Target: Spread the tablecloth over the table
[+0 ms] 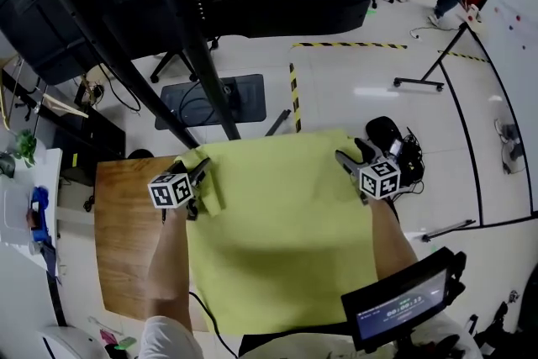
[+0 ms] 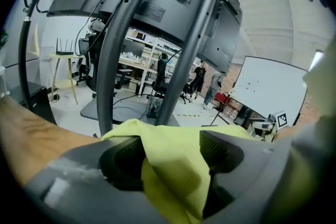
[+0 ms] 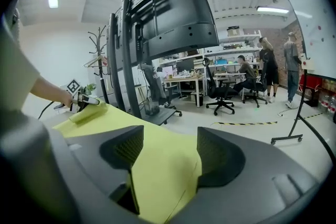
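Tablecloth [image 1: 282,231] – loose inside left gripper [image 1: 200,171], right gripper [image 1: 351,155]; jaws wide.

bright ceiling light, fisheye-warped dark edges

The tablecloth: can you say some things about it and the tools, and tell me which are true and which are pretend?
1. The tablecloth is yellow-green. True.
2. It covers the whole wooden table. False: bare wood shows on the left tool's side.
3. The right tool has its jaws apart, with cloth between them. True.
4. The left tool is at the cloth's near edge, close to the person. False: it is at a far corner, where the cloth is folded over.
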The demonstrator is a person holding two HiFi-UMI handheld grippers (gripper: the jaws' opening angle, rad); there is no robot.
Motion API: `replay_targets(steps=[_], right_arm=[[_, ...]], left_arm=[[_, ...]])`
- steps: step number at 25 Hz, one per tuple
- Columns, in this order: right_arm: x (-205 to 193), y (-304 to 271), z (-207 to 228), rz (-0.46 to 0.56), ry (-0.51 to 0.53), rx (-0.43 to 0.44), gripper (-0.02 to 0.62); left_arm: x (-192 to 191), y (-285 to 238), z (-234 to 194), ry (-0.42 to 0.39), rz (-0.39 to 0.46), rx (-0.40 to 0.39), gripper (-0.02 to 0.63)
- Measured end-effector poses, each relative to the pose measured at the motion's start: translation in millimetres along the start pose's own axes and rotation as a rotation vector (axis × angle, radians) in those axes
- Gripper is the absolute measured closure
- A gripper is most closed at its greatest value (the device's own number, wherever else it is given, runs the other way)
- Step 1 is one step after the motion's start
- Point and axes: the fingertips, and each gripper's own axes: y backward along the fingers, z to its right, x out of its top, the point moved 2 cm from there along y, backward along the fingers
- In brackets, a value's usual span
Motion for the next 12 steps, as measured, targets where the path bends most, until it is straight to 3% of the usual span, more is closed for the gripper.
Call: replay_targets(steps=[5,7,9,12], right_arm=[[15,14,-2,0.061,-0.033,-0.026,0.282],[27,23,-3,0.097,-0.038,-0.033,0.282],[37,33,-5,0.13,-0.044,-0.035,0.282],[49,50,-12,0.157,-0.039,-0.026,0.282]], left_arm=[[11,30,-2,-0.127,0.034,0.12,0.268],[16,50,-8,-0.152,0.074,0.199,0.31],[21,69,-13,-0.133,0.113,0.25,0.328],[21,86,-5,-0.094,0.138,0.241,0.333]])
